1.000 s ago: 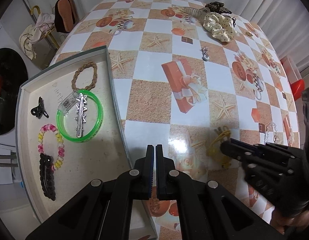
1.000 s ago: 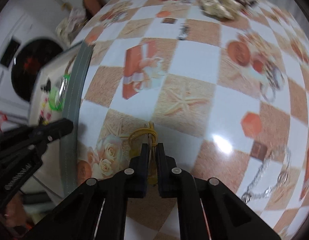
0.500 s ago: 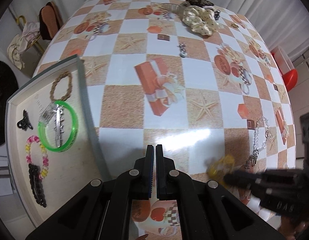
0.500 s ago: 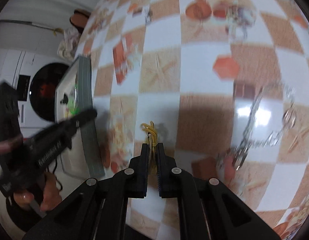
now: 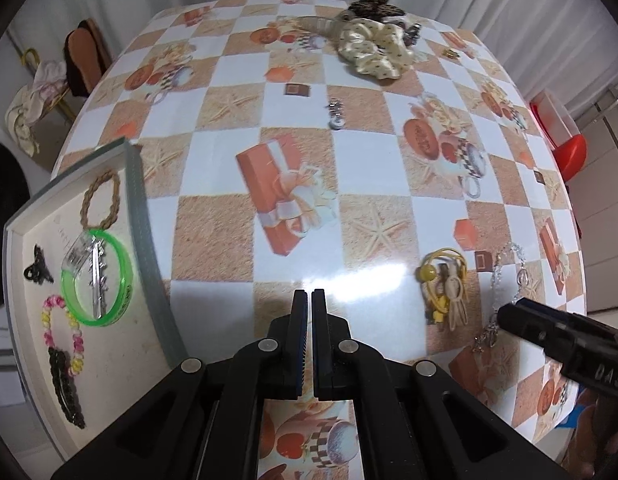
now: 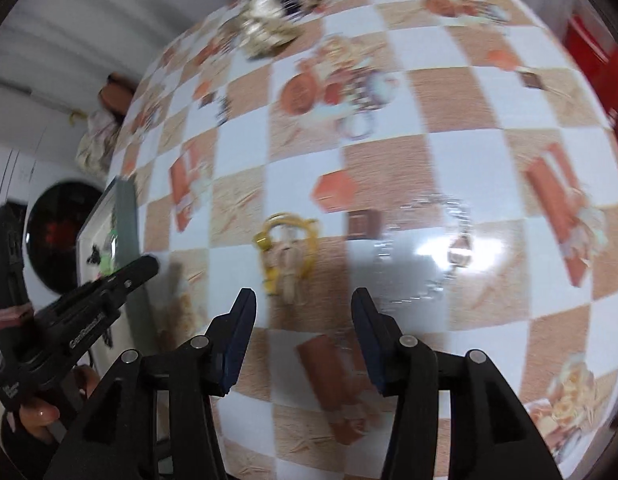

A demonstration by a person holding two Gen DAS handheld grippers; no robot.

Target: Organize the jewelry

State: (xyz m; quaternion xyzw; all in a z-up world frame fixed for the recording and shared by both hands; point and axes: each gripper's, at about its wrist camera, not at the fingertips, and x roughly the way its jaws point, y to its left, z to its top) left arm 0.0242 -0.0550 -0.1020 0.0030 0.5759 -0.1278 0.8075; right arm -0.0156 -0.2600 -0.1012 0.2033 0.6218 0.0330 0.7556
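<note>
A yellow hair tie with small charms lies loose on the checked tablecloth. My right gripper hovers just in front of it, jaws opening, nothing between them; its fingertip shows in the left wrist view, by a silver chain. My left gripper is shut and empty above the cloth, right of the grey tray. In the tray lie a green bangle with a silver clip, a brown braided tie, a black claw clip, a pink-yellow coil tie and a black clip.
A cream scrunchie and dark hair pieces sit at the table's far end. A small silver earring lies mid-table. A red stool stands beyond the right edge. A chair with clothes stands at the left.
My right gripper has let go of the yellow hair tie, which now lies on the cloth next to the silver chain. The right gripper carried it rightward before opening. My left gripper stayed shut.
</note>
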